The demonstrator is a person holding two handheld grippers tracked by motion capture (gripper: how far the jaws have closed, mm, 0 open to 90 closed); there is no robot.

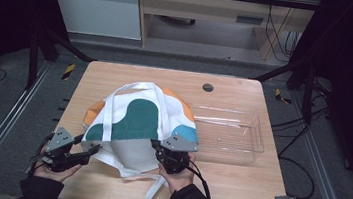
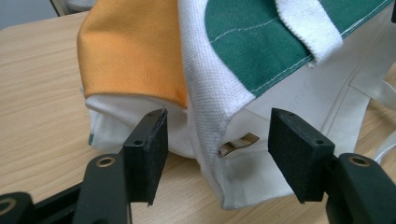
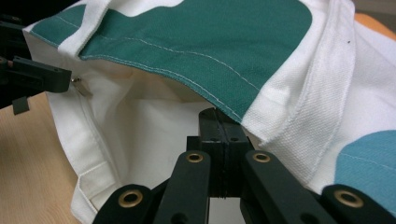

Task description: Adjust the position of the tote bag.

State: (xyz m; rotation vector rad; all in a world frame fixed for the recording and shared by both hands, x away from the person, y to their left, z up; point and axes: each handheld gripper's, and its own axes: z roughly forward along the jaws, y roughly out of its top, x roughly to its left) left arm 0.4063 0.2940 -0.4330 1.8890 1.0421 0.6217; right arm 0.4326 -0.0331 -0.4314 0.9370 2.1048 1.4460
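A white tote bag (image 1: 137,120) with green, orange and blue patches lies in the middle of the wooden table (image 1: 240,187). My left gripper (image 1: 89,150) is at the bag's near left corner. In the left gripper view its jaws (image 2: 219,156) stand open, with the white corner seam (image 2: 210,121) and a small metal snap (image 2: 238,143) between them, untouched by the pads. My right gripper (image 1: 166,151) is at the bag's near right side. Its jaws (image 3: 218,122) are shut on the green-edged upper rim (image 3: 187,70), holding the bag's mouth raised so the white inside (image 3: 140,130) shows.
A clear plastic tray (image 1: 255,138) sits on the table to the right of the bag. White straps (image 1: 154,192) trail off the table's near edge between the person's forearms. A small round hole (image 1: 208,87) lies at the far side.
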